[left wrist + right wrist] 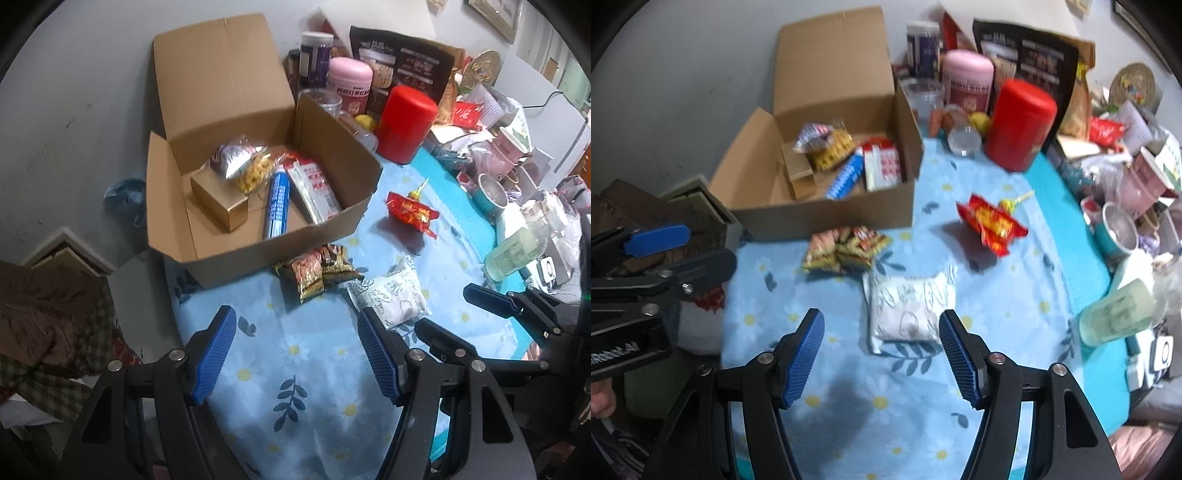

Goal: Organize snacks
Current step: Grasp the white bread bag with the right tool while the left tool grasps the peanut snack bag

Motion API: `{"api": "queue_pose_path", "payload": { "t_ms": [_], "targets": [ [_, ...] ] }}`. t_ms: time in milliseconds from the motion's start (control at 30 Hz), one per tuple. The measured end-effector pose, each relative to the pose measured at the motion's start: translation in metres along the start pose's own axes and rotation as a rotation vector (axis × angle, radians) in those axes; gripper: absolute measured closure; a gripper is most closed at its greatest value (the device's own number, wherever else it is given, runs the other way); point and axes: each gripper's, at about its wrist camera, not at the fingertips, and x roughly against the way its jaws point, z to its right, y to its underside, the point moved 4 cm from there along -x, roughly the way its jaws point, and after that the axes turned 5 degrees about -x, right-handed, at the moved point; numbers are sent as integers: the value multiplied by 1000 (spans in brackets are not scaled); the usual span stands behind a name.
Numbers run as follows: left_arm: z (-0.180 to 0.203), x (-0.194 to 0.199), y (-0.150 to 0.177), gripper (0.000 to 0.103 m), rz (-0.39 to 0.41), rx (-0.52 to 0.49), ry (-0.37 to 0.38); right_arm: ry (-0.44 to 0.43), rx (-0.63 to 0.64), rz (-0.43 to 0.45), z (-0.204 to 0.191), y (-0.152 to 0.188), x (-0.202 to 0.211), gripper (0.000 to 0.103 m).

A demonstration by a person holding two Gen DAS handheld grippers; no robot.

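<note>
An open cardboard box [207, 229] [820, 218] stands at the table's far left and holds several snacks: a blue tube [276, 205], a red and white pack [314, 190], a yellow bag [255, 173] and a small brown box [218, 199]. On the flowered cloth lie brown-gold packets [317, 271] [846, 249], a white pouch [391, 291] [908, 310] and a red packet [410, 212] [991, 223]. My left gripper [297, 323] is open and empty above the cloth. My right gripper [881, 328] is open, just short of the white pouch.
A red canister [406, 123] [1019, 123], a pink jar [349, 86], a dark printed bag [402, 62], cups and clutter crowd the back and right. A pale green bottle [513, 254] [1119, 314] lies at the right edge. The floor drops off left of the table.
</note>
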Motion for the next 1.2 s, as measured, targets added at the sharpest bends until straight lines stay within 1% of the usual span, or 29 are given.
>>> {"api": "queue_pose_path", "payload": {
  "t_ms": [67,133,200,367,400,667,833,867,933,967,1000,1067,1200],
  "targets": [
    [0,-8,1,35,-11,6,2,-6,-12,-22,6,4,-13,29],
    [0,-16,1,35,-23,13,5,-13,-21,-40,9,5,-22,29],
    [-1,-24,0,35,-36,21,2,-18,-28,-65,13,6,-35,22],
    [-3,-37,-6,35,-49,53,-6,-33,-47,-92,23,3,-58,12],
    [-3,-39,-8,35,-50,58,-8,-37,-51,-99,25,1,-65,12],
    [1,-58,-25,35,-58,65,-14,-56,-35,-170,31,-7,-106,12],
    [6,-73,-34,35,-72,72,-9,-29,2,-207,34,-6,-122,12],
    [7,-76,-36,35,-74,74,-5,-36,0,-217,36,-6,-124,12],
    [9,-81,-40,35,-77,78,0,-57,-18,-241,40,-3,-129,16],
    [10,-85,-42,35,-79,80,3,-58,-20,-242,42,-3,-129,24],
    [11,-87,-43,35,-81,82,6,-60,-15,-236,44,-4,-128,28],
    [14,-95,-46,35,-88,87,10,-61,-14,-232,49,-5,-126,31],
    [16,-111,-49,35,-111,102,3,-52,-34,-231,64,-8,-125,32]
  ]
}}
